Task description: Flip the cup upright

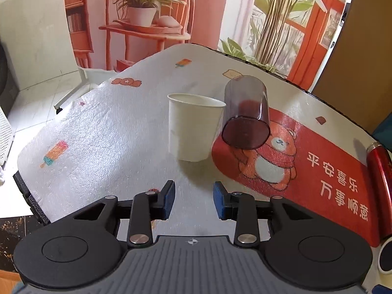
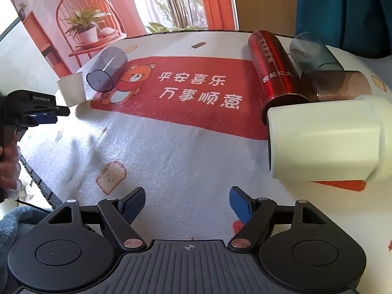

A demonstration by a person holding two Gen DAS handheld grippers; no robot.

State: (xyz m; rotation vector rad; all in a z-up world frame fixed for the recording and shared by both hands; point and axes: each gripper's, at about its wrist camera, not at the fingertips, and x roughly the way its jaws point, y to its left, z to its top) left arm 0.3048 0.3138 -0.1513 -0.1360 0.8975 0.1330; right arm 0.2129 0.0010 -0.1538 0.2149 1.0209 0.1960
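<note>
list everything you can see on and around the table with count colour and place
white paper cup: 1, white, upright, left part of the mat
translucent purple plastic cup: 1, purple, on its side beside the paper cup
red metal tumbler: 1, red, on its side, right of the red panel
translucent blue-grey cup: 1, on its side, far right
translucent brown cup: 1, on its side, by the tumbler
white plastic cup: 1, on its side, near right
printed foam table mat: 1, white with red bear panel
left gripper: 1, black, blue pads, open
right gripper: 1, black, blue pads, open
</note>
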